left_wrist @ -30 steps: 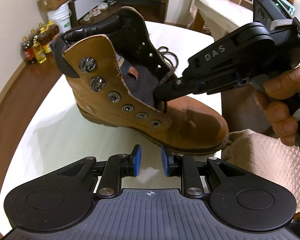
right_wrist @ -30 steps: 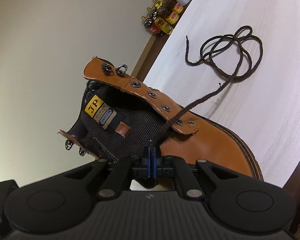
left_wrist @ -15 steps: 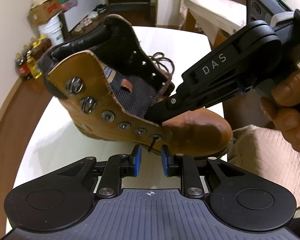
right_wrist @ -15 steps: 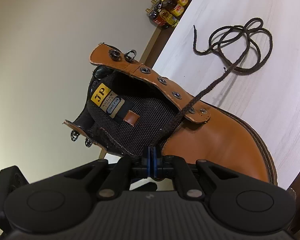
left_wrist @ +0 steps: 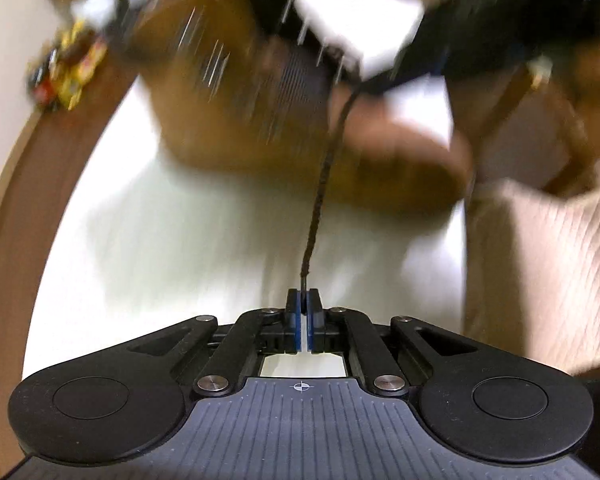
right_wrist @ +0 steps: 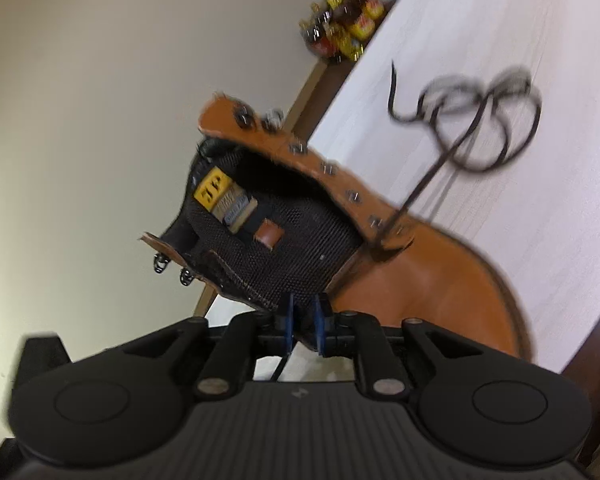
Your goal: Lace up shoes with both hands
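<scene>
Left wrist view, left tool (left_wrist: 303,300) pinching taut lace (left_wrist: 320,196) from boot (left_wrist: 380,160), right tool (right_wrist: 304,320) spread beside tongue (right_wrist: 284,256)

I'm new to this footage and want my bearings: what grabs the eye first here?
The tan leather lace-up boot lying on the white table, its dark mesh tongue exposed. Next, the dark brown braided shoelace running taut from the boot into the shut left claw. The right claw stands open at the boot's near flap.
</scene>
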`<state>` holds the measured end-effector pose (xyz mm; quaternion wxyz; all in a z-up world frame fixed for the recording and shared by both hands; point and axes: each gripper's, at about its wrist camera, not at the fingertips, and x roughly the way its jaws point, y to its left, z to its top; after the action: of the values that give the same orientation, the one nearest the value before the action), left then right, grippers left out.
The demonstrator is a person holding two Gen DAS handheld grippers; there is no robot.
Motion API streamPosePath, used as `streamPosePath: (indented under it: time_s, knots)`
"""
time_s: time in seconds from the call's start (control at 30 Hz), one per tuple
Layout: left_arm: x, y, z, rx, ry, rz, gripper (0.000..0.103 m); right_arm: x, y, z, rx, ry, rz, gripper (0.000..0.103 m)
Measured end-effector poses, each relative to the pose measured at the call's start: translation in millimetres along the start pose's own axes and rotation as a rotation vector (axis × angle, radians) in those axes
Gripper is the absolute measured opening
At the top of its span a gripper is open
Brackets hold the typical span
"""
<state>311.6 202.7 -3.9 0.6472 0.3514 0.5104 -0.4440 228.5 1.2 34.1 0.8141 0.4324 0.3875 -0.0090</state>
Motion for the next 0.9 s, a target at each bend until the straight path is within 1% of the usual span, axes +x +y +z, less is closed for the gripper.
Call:
streamPosePath:
  time_s: [0.03, 0.07, 0.13, 0.2, 0.27, 0.33, 0.43, 0.5, 0.53, 0.57, 0.63, 0.7, 0.77, 0.83, 0.9]
  knots:
    - [3, 5, -14, -0.007, 0.054, 0.015, 0.002, -4, 0, 1, -0.009, -0.010, -0.010, 0.014]
    - [5, 9, -23, -0.012, 0.089, 0.026, 0.002, -10, -3, 3, -0.019, -0.026, -0.036, 0.014]
    - [8, 21, -52, -0.037, 0.204, 0.076, 0.002, -19, -16, 14, -0.041, -0.050, -0.120, 0.014]
    - [8, 26, -61, -0.051, 0.239, 0.096, 0.002, -19, -28, 27, -0.069, -0.051, -0.186, 0.014]
    - [4, 30, -61, -0.083, 0.237, 0.111, 0.002, -15, -35, 40, -0.134, -0.038, -0.232, 0.014]
    - [3, 31, -56, -0.101, 0.229, 0.119, 0.002, -5, -40, 54, -0.186, -0.015, -0.249, 0.014]
    - [8, 28, -50, -0.122, 0.234, 0.127, 0.002, 12, -42, 75, -0.252, 0.021, -0.232, 0.014]
    - [11, 25, -48, -0.131, 0.233, 0.125, 0.002, 30, -42, 93, -0.271, 0.042, -0.198, 0.014]
    - [13, 23, -45, -0.140, 0.233, 0.124, 0.002, 40, -42, 102, -0.275, 0.051, -0.186, 0.016]
    - [13, 22, -45, -0.143, 0.233, 0.125, 0.002, 51, -42, 111, -0.279, 0.060, -0.186, 0.021]
    - [13, 21, -47, -0.171, 0.229, 0.133, 0.002, 73, -42, 126, -0.288, 0.080, -0.188, 0.022]
    - [13, 20, -49, -0.199, 0.225, 0.142, 0.002, 96, -40, 140, -0.305, 0.085, -0.222, 0.023]
    - [13, 19, -48, -0.217, 0.228, 0.144, 0.002, 110, -37, 147, -0.317, 0.078, -0.251, 0.023]
    - [12, 19, -48, -0.257, 0.225, 0.141, 0.003, 127, -36, 155, -0.317, 0.069, -0.284, 0.023]
    - [7, 20, -48, -0.291, 0.208, 0.134, 0.008, 136, -34, 158, -0.326, 0.057, -0.292, 0.022]
